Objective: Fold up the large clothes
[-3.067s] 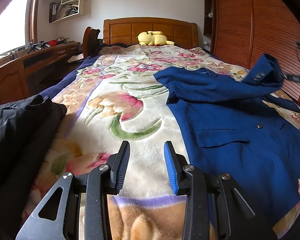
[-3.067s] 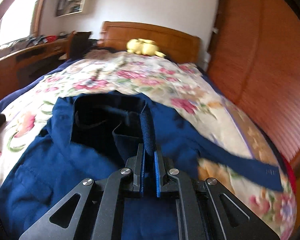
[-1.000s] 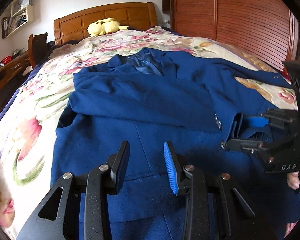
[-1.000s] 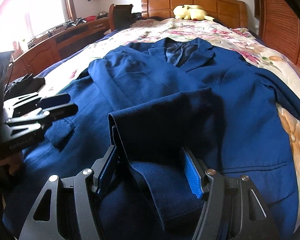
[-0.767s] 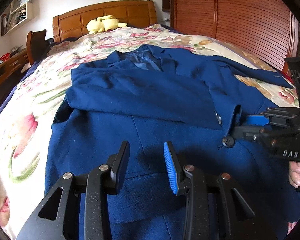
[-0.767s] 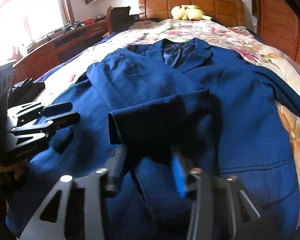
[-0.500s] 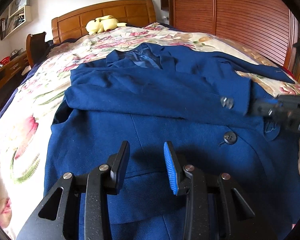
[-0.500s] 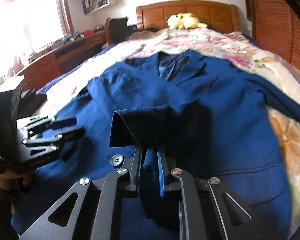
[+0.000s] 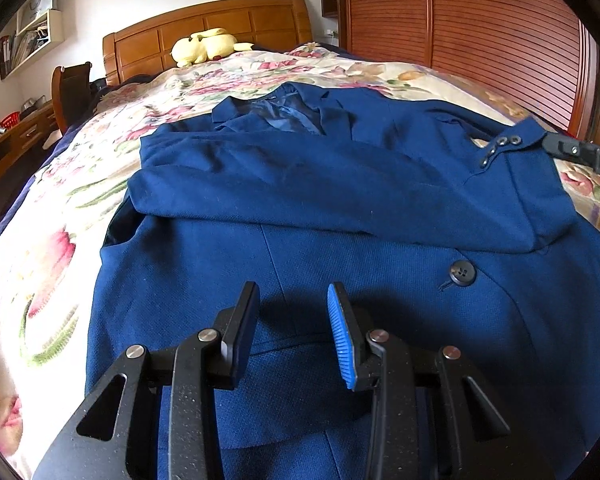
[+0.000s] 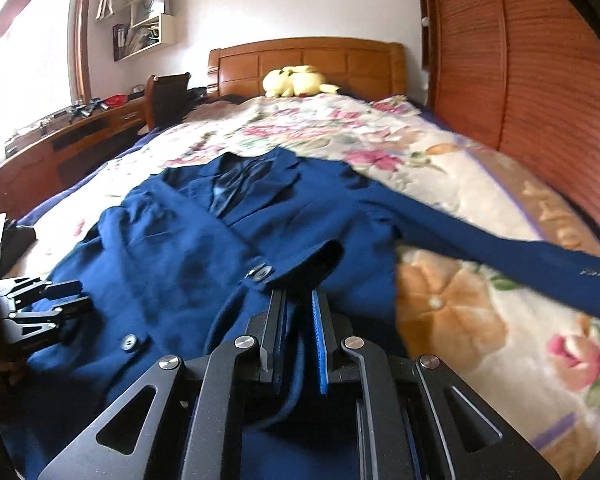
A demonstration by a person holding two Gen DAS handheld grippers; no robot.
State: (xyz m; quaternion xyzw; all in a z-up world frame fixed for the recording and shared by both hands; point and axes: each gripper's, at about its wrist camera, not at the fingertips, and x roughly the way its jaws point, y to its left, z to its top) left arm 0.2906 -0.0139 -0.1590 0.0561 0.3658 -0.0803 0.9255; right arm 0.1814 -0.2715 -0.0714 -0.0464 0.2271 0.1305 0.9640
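Note:
A blue suit jacket [image 9: 300,240] lies face up on the flowered bed cover [image 9: 60,240], collar toward the headboard. One sleeve is folded across its chest. The buttoned cuff [image 10: 296,268] of that sleeve is pinched in my right gripper [image 10: 299,300], which is shut on it just above the jacket's right side. In the left wrist view the right gripper [image 9: 572,148] shows at the right edge, at the cuff [image 9: 512,152]. The other sleeve [image 10: 500,252] stretches out to the right over the bed. My left gripper [image 9: 292,296] hovers open over the jacket's lower front, with nothing between its fingers.
A yellow plush toy [image 9: 204,46] sits by the wooden headboard [image 9: 220,20]. A slatted wooden wardrobe [image 9: 480,20] runs along the right of the bed. To the left stand a desk [image 10: 60,140] and a chair [image 10: 168,96]. Dark clothing [image 10: 16,240] lies at the bed's left edge.
My right gripper shut on the cuff of the folded sleeve, then lifted it and drew it to the right across the jacket. The left gripper stayed still and open.

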